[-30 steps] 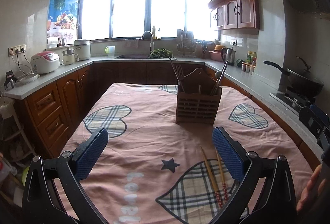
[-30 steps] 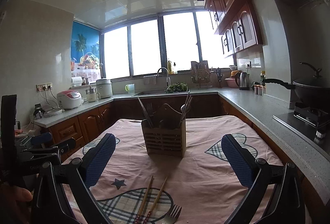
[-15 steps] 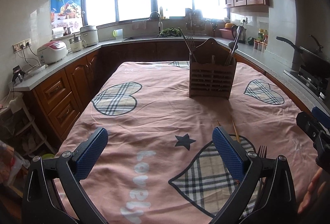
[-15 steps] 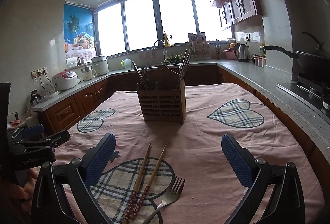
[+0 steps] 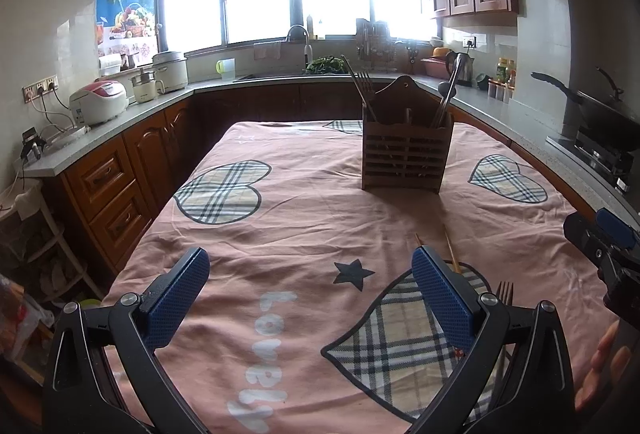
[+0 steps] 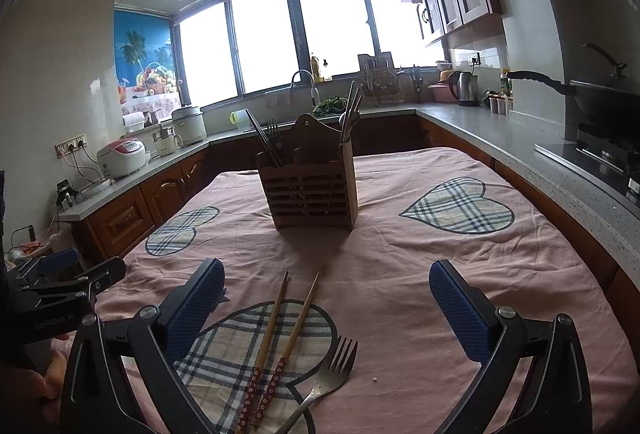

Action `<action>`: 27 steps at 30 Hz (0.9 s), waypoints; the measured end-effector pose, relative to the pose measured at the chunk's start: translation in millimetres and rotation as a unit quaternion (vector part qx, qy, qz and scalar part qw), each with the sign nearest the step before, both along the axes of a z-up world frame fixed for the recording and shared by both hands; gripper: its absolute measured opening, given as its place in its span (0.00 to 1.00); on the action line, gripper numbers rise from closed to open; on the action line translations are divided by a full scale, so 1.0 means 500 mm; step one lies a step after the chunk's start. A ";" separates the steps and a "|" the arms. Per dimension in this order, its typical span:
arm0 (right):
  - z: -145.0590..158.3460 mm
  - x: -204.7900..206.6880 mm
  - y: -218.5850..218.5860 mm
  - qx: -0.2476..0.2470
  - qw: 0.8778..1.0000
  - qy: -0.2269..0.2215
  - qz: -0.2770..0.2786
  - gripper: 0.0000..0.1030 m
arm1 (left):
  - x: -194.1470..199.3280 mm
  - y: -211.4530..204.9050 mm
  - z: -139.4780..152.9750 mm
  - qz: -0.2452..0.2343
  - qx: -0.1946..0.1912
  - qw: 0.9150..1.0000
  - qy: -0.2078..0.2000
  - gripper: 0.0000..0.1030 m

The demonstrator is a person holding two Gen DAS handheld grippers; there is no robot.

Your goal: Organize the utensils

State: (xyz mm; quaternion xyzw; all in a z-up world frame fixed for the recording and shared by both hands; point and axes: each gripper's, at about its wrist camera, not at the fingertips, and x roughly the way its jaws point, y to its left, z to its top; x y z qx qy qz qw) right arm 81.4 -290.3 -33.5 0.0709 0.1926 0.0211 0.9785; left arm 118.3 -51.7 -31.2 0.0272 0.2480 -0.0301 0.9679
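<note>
Spread with a pink tablecloth (image 6: 400, 274) bearing plaid hearts, reaching out to every edge. Standing toward the far edge, near the middle: a slatted wooden utensil holder (image 6: 312, 190), upright, already stocked with forks, chopsticks and a ladle. Hovering above the near edge: right gripper (image 6: 326, 298) and left gripper (image 5: 306, 284), fingers spread wide on both, clamped on nothing. Lying on the near plaid heart: two chopsticks (image 6: 280, 330), nearly parallel, tips toward the holder. Just beside them, a fork (image 6: 328, 374).
</note>
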 end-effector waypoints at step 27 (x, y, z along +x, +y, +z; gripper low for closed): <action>0.015 -0.016 0.023 -0.010 1.000 -0.019 0.011 1.00 | -0.021 0.002 0.018 -0.001 -0.008 1.000 -0.021 1.00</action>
